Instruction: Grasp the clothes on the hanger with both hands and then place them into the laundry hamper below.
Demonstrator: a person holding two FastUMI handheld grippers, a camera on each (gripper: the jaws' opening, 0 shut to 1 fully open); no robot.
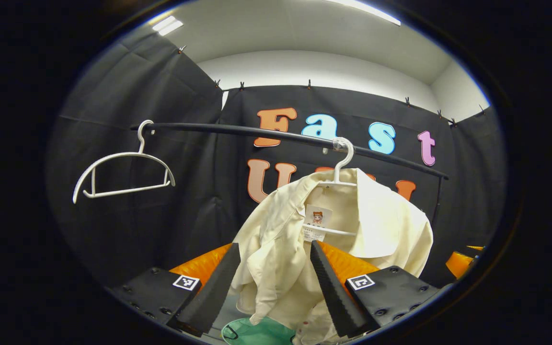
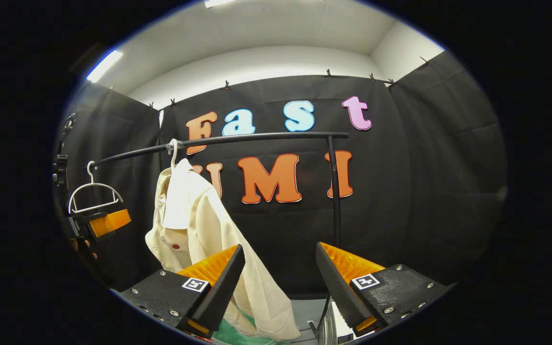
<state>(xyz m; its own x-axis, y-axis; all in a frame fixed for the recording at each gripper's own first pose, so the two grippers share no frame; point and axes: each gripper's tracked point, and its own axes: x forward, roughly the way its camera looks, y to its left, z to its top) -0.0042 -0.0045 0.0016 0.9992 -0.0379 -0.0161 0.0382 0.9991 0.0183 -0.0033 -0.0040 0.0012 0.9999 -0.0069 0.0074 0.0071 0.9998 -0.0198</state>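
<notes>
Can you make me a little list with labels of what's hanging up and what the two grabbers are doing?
rail: black rail across the booth
shirt: cream shirt on a white hanger
spare hanger: empty hanger on the same rail
hamper: green hamper below the shirt
left gripper: open, shirt between its fingers
right gripper: open, beside the shirt

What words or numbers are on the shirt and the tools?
Tag in the shirt collar: print too small to read.
Square markers on the left tool: patterns only, no words.
Square markers on the right tool: patterns only, no words.
Nothing can be quoted.
</notes>
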